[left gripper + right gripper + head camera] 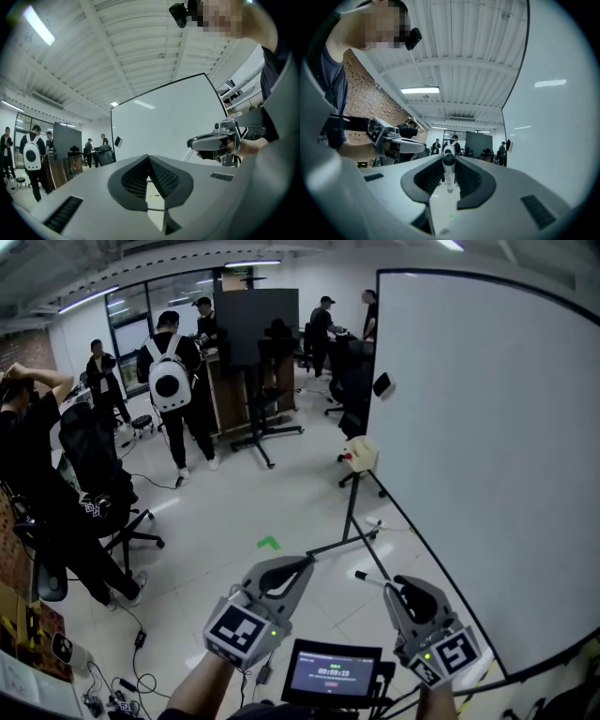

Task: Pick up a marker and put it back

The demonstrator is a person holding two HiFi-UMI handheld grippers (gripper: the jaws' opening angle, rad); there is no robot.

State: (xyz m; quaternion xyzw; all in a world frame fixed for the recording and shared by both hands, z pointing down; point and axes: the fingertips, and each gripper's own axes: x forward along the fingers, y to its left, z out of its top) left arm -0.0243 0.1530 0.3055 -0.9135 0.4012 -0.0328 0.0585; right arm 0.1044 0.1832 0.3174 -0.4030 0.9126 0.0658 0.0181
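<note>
Head view first: the person stands on the open floor with the big whiteboard [487, 446] on the right. Nothing is resting on any surface here, since the marker [370, 578] is up in the air. The right tongs [398, 587] are clamped on it, with its capped end poking out to the left. The left tongs [305, 563] hang just beside them, tips pressed together and nothing in them.

Left gripper view: same story. The left tongs [148, 159] are closed on themselves with only floor behind the tips. The right tongs [194, 143] float off to the right in front of the whiteboard [164, 122].

Right gripper view: the marker [448, 171] sits dead centre between the pads of the right tongs [449, 161], pointing away from the camera. It looks gripped around the barrel. The left tongs [419, 146] are visible to the left, well away from it.

So my read is that the pick-up is done and we're in the carry part, with "put it back" yet to come. The next move needs the right tongs lined up over wherever the marker lives, probably along the board's lower edge, though I honestly can't make out a tray. Then lower it, and let go only once it's resting on something.
</note>
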